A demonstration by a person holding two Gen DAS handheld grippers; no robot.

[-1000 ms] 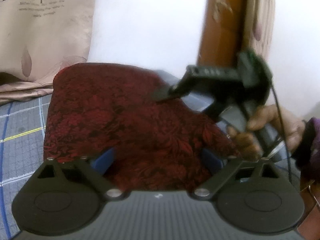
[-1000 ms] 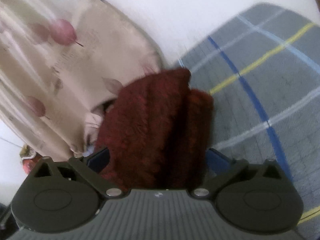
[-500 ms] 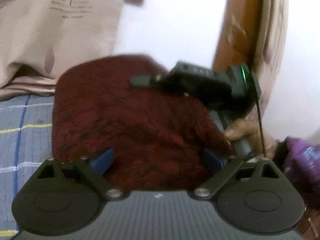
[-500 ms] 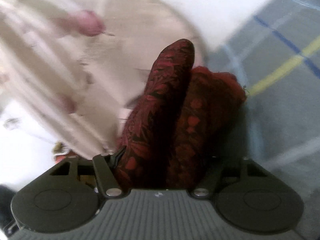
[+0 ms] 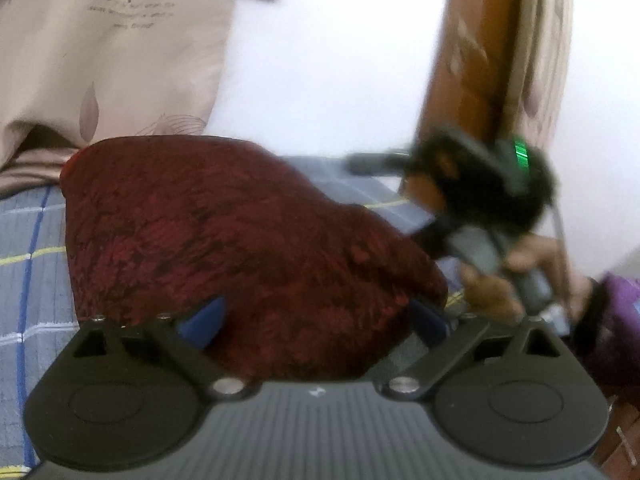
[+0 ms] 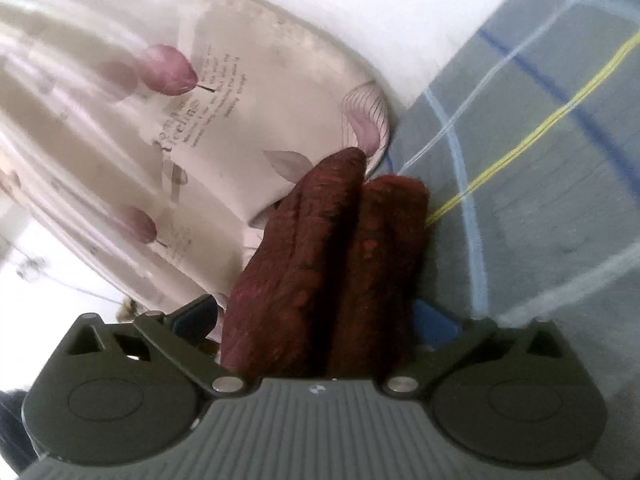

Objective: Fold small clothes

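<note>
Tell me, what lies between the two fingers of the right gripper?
The dark red cloth, folded double, lies between the opening right gripper, in the right wrist view.

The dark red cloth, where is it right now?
The dark red cloth lies bunched on the grey plaid sheet, in front of the beige curtain, reaching between the jaws of both grippers.

Dark red garment [image 5: 240, 248], black floral pattern, fuzzy-looking weave. In the left wrist view it is filling the centre and lower centre of the frame as a rounded, humped mass, lying on the grey checked bedsheet [image 5: 28, 264]. In the right wrist view the garment [image 6: 332, 264] is showing two thick folded layers side by side, running from lower centre up to mid-frame.
</note>
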